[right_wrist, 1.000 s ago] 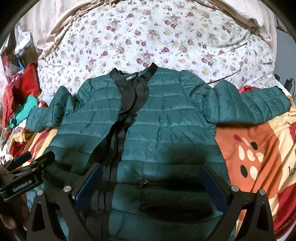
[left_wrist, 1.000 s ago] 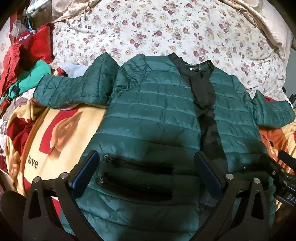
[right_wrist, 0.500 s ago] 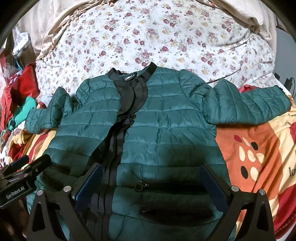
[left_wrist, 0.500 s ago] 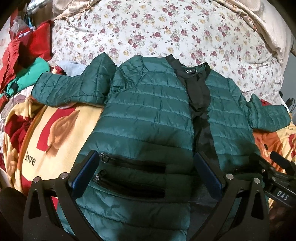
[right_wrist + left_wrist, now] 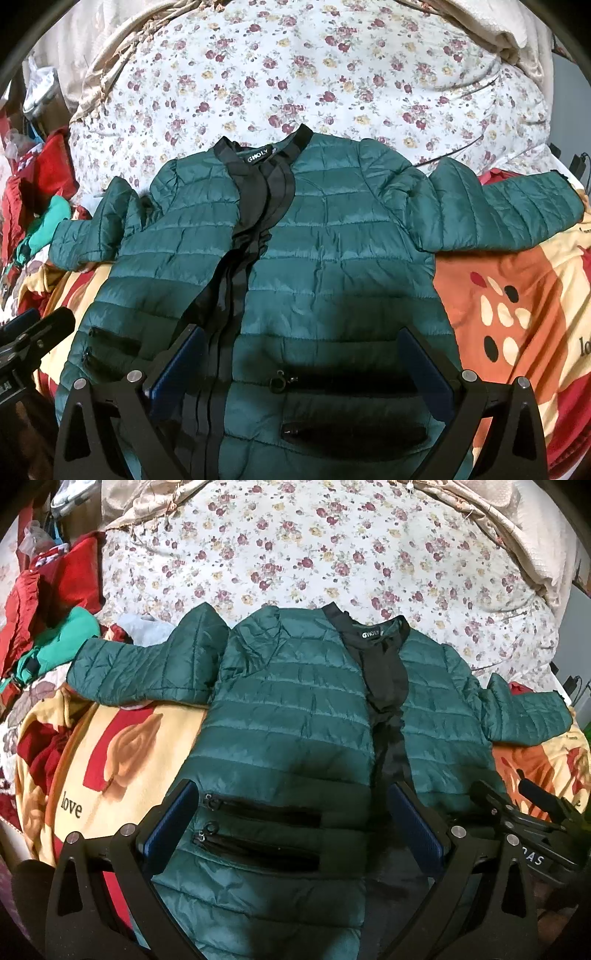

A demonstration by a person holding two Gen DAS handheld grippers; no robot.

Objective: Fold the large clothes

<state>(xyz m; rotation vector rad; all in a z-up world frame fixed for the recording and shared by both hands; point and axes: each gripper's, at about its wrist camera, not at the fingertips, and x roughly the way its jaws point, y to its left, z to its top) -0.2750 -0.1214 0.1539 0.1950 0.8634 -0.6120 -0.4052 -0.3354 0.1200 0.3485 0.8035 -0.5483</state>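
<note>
A dark green quilted puffer jacket [image 5: 295, 716] lies flat and face up on the bed, collar away from me, both sleeves spread out sideways; it also shows in the right wrist view [image 5: 332, 251]. Its black zipper placket [image 5: 236, 266] runs down the middle. My left gripper [image 5: 291, 827] is open and empty above the jacket's left pocket zippers [image 5: 258, 830]. My right gripper [image 5: 299, 369] is open and empty above the right pocket zippers [image 5: 343, 384]. Each gripper shows at the edge of the other's view.
A floral sheet [image 5: 332, 554] covers the far bed. An orange and yellow patterned blanket [image 5: 517, 295] lies under the jacket. Red and teal clothes [image 5: 48, 620] are piled at the left. Cream bedding [image 5: 517, 33] sits at the far right.
Both grippers have drawn back toward the hem, so the jacket sits a little lower and farther in view. The jacket lies as before and the jaws stay open.
</note>
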